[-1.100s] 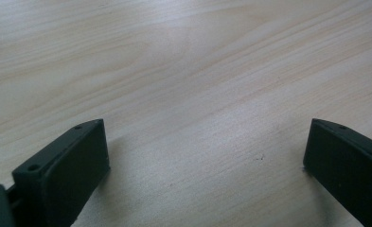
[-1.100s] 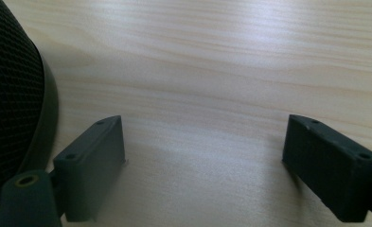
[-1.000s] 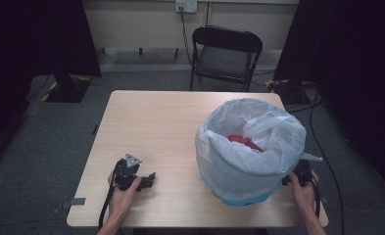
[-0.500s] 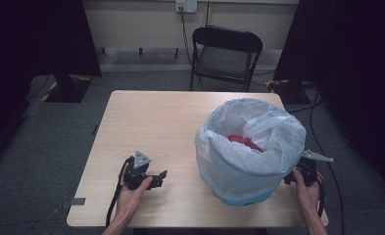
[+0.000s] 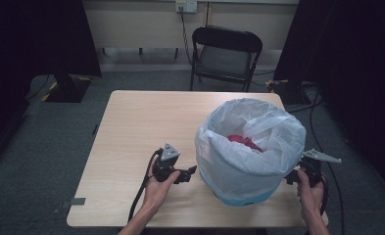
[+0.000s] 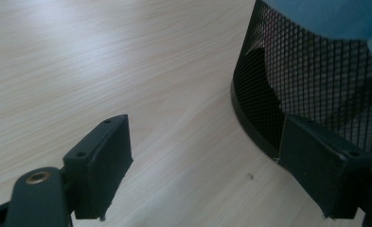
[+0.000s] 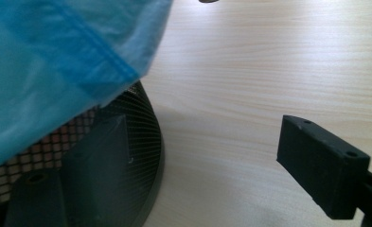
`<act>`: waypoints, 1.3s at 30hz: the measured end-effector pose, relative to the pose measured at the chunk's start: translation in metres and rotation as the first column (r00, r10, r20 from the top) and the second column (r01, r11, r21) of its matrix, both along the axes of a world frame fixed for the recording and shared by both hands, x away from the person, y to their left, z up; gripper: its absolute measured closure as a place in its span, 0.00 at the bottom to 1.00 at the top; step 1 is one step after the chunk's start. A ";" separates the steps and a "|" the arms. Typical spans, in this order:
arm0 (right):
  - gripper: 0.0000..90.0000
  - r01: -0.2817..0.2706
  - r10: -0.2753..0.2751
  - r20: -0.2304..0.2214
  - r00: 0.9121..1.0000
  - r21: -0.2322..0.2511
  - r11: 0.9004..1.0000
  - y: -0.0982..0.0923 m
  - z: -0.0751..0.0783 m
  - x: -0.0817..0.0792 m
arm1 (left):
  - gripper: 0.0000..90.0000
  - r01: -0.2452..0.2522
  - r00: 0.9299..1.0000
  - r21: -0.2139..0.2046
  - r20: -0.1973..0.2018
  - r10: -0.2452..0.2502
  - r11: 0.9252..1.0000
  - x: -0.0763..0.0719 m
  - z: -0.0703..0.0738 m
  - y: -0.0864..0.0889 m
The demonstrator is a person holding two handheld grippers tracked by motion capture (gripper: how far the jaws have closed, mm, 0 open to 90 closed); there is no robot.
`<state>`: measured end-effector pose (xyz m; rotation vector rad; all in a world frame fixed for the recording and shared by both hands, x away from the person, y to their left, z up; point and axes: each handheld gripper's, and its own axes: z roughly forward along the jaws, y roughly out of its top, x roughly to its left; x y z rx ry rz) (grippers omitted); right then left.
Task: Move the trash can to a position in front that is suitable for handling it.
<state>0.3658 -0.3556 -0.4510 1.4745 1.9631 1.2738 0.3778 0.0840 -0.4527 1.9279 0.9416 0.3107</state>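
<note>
Pale wood is what I see first: the surface is a light wooden top, and its left half is bare. Going to the right, my left hand-held gripper lies low over the surface near the front edge, with the left hand around its body and its cable hanging down over the edge. Its tips point to the right, at the lower wall of the bin. In the left gripper view the two black jaws stand wide apart. Between them I see only wood, and the right one is just beside the black mesh wall of the wastebasket; I cannot tell if it touches the mesh.

The wastebasket stands on the right half of the surface. A pale bag lines it and is folded over the rim, so it covers most of the outside; in the gripper views the bag looks light blue. Something red lies inside the bag.

On the far right, my right hand-held gripper is close to the lower right side of the wastebasket, held by the right hand near the front right corner. In the right gripper view its jaws are also wide apart. The left jaw is against the mesh base, under the hanging edge of the bag, and the right jaw is over bare wood, with nothing clamped.
</note>
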 end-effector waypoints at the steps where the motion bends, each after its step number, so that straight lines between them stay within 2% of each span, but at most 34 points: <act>1: 0.19 -0.003 0.003 -0.001 1.000 -0.002 1.000 0.000 0.001 -0.001 | 0.19 0.000 1.000 0.000 0.000 0.000 1.000 0.000 0.000 0.000; 6: 0.25 -0.003 0.003 0.011 1.000 0.008 1.000 0.002 0.003 -0.006 | 0.19 0.017 1.000 -0.025 -0.004 -0.018 1.000 0.004 -0.001 -0.025; 8: 0.27 0.000 0.000 0.010 1.000 0.015 1.000 0.002 0.004 -0.006 | 0.23 -0.001 1.000 -0.016 0.006 0.001 1.000 0.004 -0.001 -0.029; 9: 0.29 0.003 -0.003 0.012 1.000 0.019 1.000 0.002 0.005 -0.006 | 0.25 -0.025 0.999 -0.015 0.020 0.025 1.000 0.005 0.000 -0.031; 11: 0.29 0.004 -0.005 0.018 1.000 0.010 1.000 0.003 0.007 -0.006 | 0.25 -0.031 0.999 -0.016 0.026 0.031 0.999 0.006 0.001 -0.031; 14: 0.31 -0.001 0.001 0.015 1.000 0.017 1.000 0.004 0.007 -0.005 | 0.24 -0.022 1.000 -0.034 -0.005 0.022 0.999 0.009 0.001 -0.028; 16: 0.31 0.000 0.000 0.012 1.000 0.028 1.000 0.005 0.006 -0.003 | 0.24 -0.033 0.999 -0.030 0.004 0.033 0.999 0.010 0.001 -0.027; 18: 0.34 0.000 0.000 0.010 1.000 0.026 1.000 0.008 0.007 -0.001 | 0.25 -0.043 0.999 -0.043 0.002 0.043 0.998 0.012 0.001 -0.025; 22: 0.37 -0.011 0.011 0.011 1.000 0.016 1.000 0.015 0.008 0.003 | 0.27 -0.069 0.998 -0.063 -0.020 0.067 0.996 0.019 0.001 -0.020; 26: 0.37 -0.034 0.034 0.001 0.999 0.030 0.999 0.021 0.007 0.009 | 0.30 -0.081 0.997 -0.035 0.011 0.081 0.996 0.025 0.007 -0.017; 28: 0.36 -0.037 0.037 -0.002 0.999 0.027 0.999 0.025 0.008 0.012 | 0.31 -0.082 0.997 -0.041 0.013 0.082 0.996 0.027 0.008 -0.013; 31: 0.37 -0.037 0.038 -0.005 0.999 0.032 0.999 0.031 0.008 0.017 | 0.32 -0.084 0.996 -0.045 -0.008 0.083 0.995 0.028 0.008 -0.006; 34: 0.38 -0.041 0.042 -0.013 0.999 0.043 0.998 0.037 0.007 0.023 | 0.32 -0.096 0.995 -0.053 -0.004 0.095 0.994 0.028 0.008 0.001; 39: 0.38 -0.080 0.081 -0.015 0.997 0.051 0.996 0.050 0.006 0.029 | 0.33 -0.097 0.995 -0.058 -0.006 0.097 0.994 0.026 0.008 0.019</act>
